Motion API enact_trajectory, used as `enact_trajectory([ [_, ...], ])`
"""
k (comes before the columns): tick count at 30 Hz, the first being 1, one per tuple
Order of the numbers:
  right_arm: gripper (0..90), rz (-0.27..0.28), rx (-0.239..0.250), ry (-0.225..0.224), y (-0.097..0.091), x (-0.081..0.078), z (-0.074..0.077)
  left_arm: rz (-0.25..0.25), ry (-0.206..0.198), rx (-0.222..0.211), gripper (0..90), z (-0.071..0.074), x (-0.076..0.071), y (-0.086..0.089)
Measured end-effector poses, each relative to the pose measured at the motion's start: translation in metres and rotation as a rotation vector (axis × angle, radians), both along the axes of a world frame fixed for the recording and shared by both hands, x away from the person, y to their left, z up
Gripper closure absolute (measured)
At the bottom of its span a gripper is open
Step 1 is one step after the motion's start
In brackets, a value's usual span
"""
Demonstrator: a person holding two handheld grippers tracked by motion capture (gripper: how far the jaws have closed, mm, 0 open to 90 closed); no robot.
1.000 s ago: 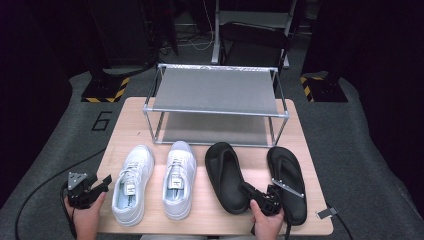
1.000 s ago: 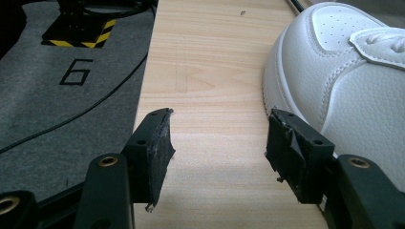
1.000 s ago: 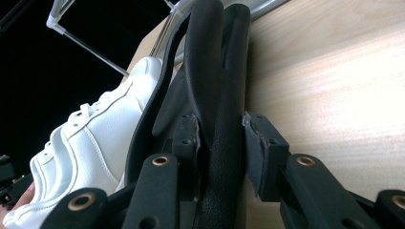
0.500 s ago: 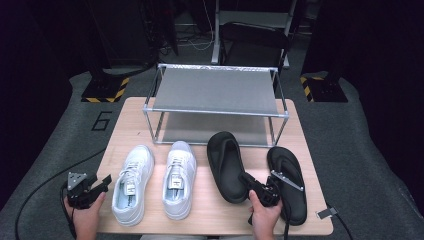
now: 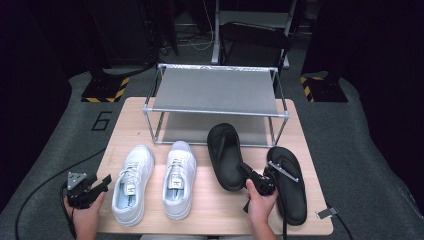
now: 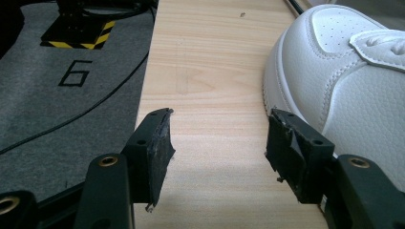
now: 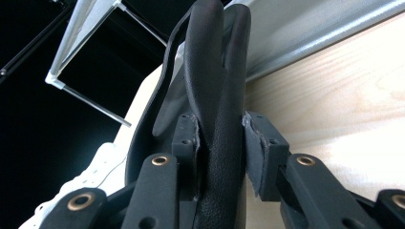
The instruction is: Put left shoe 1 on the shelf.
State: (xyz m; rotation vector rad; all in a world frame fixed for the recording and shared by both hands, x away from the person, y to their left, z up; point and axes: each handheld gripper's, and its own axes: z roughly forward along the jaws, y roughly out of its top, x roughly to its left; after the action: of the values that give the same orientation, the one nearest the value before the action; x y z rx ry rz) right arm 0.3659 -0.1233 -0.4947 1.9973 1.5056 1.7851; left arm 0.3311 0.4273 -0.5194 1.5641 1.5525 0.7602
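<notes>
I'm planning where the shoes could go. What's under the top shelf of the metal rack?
Under the rack's top shelf a grey lower shelf shows, with the toe of the left black sandal reaching it. The top shelf covers the lower shelf's back part.

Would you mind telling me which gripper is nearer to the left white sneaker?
Left. The left gripper sits open just beside the left white sneaker, at its outer side. The right gripper is across the table, shut on the black sandal.

Sneakers (image 5: 155, 182) left of sandals (image 5: 257, 167); rack (image 5: 215, 102) behind.
</notes>
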Motion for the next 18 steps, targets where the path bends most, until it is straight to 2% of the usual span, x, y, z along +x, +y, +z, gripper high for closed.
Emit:
enact_trajectory([
  [1,67.6,0.003,-0.003,-0.012,0.000,0.002,-0.001,0.002,-0.005,0.000,41.0,0.000,0.000,0.000],
  [5,67.6,-0.011,-0.007,-0.011,0.003,0.009,-0.003,0.007,-0.014,-0.002,41.0,-0.001,0.001,0.000],
  [8,67.6,-0.020,0.003,0.000,0.003,0.014,-0.005,0.006,-0.016,0.001,41.0,-0.001,0.001,0.000],
  [11,67.6,-0.026,-0.011,0.011,0.004,0.020,-0.007,0.005,-0.017,0.001,41.0,-0.001,0.001,0.000],
  [12,67.6,-0.023,-0.026,0.006,0.003,0.021,-0.008,0.003,-0.014,0.000,41.0,-0.001,0.001,0.001],
  [14,67.5,-0.029,-0.012,0.001,0.004,0.026,-0.009,-0.004,0.006,-0.001,41.0,0.000,0.001,0.001],
  [18,67.5,-0.040,-0.023,0.006,0.006,0.035,-0.009,-0.004,0.007,0.000,41.0,0.000,0.001,0.001],
])
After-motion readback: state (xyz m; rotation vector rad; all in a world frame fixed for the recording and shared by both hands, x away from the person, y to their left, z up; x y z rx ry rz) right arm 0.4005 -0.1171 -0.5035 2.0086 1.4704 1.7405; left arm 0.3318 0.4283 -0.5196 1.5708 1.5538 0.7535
